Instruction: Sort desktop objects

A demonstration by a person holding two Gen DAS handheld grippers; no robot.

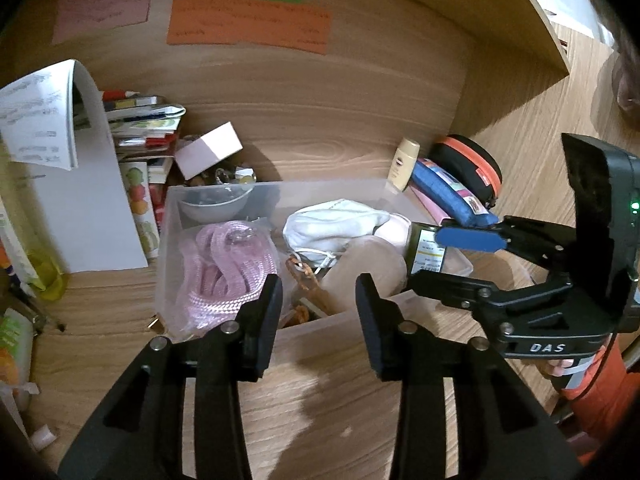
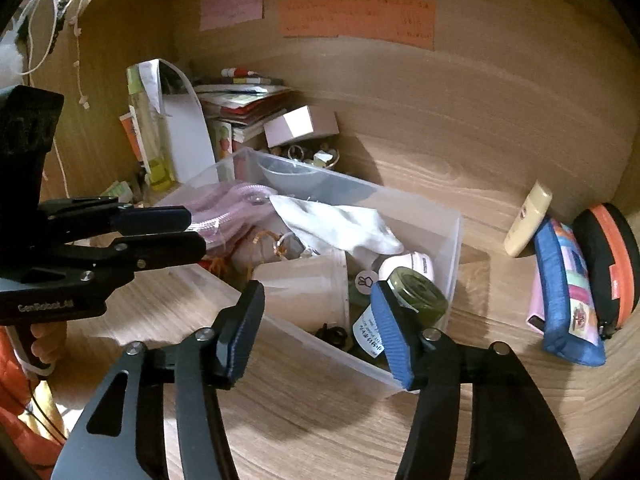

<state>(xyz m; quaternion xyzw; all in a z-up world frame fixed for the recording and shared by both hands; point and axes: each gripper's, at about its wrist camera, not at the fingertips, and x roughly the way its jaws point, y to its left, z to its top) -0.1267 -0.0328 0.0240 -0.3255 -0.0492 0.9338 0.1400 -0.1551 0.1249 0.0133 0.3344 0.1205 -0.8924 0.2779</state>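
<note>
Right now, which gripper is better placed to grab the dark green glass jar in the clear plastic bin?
Right gripper: open jaws sit beside the jar; left gripper hovers nearer the pink rope.

A translucent, matt plastic storage bin (image 2: 448,240) is set on a wood-grain desk surface (image 2: 320,420); inside, a pink braided cord (image 1: 224,268), a crumpled white cloth (image 2: 340,224) and a glossy dark-green glass jar (image 2: 420,296) are seen.

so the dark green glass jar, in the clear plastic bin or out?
In. The dark green glass jar lies tipped inside the clear plastic bin, at its right end.
</note>
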